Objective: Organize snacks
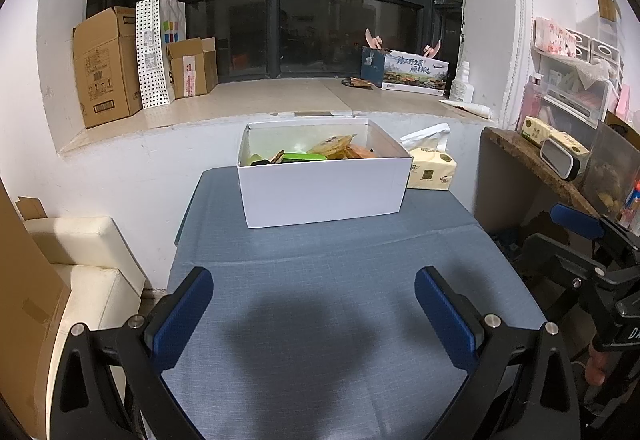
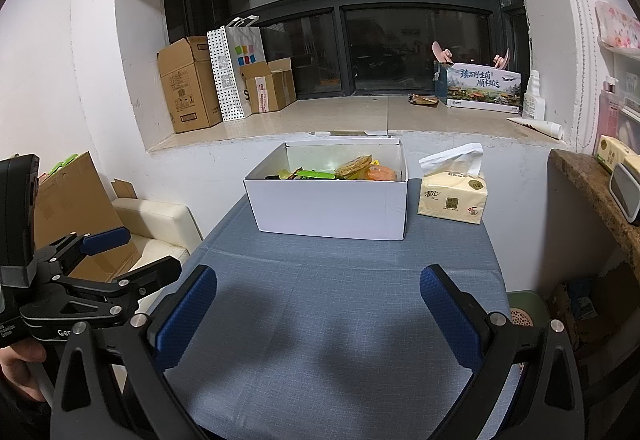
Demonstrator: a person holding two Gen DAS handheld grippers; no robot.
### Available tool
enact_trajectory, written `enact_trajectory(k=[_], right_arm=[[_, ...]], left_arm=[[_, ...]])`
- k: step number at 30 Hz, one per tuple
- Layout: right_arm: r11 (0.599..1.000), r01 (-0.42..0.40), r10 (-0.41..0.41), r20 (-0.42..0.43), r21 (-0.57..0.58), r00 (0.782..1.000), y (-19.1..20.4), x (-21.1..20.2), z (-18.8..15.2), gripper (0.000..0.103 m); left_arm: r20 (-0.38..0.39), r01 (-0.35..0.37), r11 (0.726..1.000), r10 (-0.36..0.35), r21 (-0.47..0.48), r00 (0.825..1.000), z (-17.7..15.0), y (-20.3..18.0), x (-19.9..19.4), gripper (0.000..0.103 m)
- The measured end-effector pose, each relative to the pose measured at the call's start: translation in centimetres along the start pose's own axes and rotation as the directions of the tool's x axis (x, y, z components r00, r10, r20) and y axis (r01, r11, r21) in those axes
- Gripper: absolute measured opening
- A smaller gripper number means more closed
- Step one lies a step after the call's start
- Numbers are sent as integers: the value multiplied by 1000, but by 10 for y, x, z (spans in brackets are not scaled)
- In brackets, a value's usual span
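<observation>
The left gripper [image 1: 314, 290] hangs over the near part of the table [image 1: 320, 320], jaws wide apart and empty; the right gripper [image 2: 318, 290] does likewise just to its right, also spread and empty. The snacks [image 1: 320, 154] lie heaped in the white box [image 1: 324, 192] at the far end, apart from both; the tissue pack [image 2: 454, 196] sits just right of it. Reaching in, a finger could catch the thin wall and shove the box; crinkly packets may slip from a shallow pinch.
</observation>
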State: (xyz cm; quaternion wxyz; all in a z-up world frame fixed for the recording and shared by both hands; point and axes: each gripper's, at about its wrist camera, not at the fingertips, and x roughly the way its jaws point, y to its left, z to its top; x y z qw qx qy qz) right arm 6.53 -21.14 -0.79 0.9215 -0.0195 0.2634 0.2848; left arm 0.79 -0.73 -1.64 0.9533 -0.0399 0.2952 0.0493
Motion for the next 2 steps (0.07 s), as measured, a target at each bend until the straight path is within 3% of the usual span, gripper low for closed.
enact_trajectory(k=[2], right_arm=[[1000,-1,1,-1,0,1000,0,0,0,103]], left_arm=[[0,-4,1000,4,2,1000,0,0,0,103]])
